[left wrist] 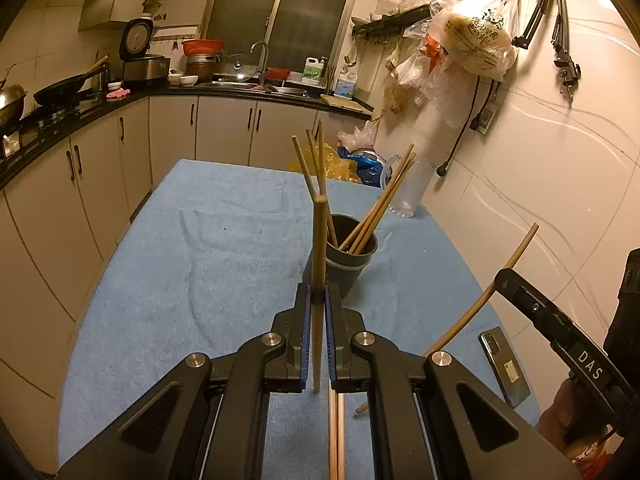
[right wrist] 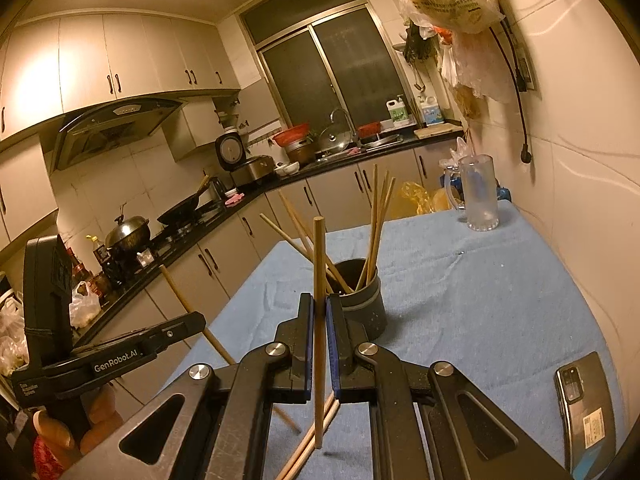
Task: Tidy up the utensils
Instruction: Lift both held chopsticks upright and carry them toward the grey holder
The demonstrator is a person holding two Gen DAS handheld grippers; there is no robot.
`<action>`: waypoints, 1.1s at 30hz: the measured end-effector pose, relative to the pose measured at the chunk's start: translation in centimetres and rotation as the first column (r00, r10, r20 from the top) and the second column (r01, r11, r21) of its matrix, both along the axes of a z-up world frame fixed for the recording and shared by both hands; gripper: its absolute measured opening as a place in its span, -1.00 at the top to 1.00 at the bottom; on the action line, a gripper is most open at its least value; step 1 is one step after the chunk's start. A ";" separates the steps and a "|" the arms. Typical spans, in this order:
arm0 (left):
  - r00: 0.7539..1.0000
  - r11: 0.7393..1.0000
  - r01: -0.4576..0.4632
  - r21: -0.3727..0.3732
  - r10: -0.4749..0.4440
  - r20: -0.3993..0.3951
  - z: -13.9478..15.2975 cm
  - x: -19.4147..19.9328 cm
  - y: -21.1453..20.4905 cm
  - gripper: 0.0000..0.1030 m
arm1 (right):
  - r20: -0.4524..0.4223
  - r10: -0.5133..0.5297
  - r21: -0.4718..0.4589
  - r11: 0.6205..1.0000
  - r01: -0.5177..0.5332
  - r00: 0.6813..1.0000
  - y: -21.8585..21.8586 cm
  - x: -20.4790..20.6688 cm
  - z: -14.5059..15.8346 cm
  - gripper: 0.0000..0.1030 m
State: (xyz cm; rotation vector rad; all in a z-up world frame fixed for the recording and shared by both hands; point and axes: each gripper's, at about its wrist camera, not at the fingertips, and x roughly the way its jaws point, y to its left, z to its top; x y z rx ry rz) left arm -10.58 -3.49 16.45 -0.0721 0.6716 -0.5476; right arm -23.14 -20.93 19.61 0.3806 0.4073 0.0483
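A dark round utensil holder stands on the blue towel and holds several wooden chopsticks. It also shows in the right wrist view. My left gripper is shut on one upright chopstick, just in front of the holder. My right gripper is shut on another upright chopstick, also just short of the holder. Each gripper shows in the other's view, the right and the left, with its chopstick. Two loose chopsticks lie on the towel below the grippers.
A phone lies on the towel's right edge, also in the right wrist view. A clear glass mug stands at the far right corner by the tiled wall. Kitchen counters with pots run along the left and back.
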 end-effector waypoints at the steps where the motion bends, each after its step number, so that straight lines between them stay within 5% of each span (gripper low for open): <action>1: 1.000 1.000 0.000 -0.001 0.000 0.001 0.1 0.0 0.0 0.88 | 0.001 -0.001 -0.003 1.000 0.001 1.000 0.1 0.1 0.1 0.86; 33: 1.000 1.000 0.009 0.003 -0.009 0.018 0.3 0.6 -0.1 0.88 | 0.001 -0.027 -0.009 1.000 0.027 1.000 0.0 0.9 0.7 0.86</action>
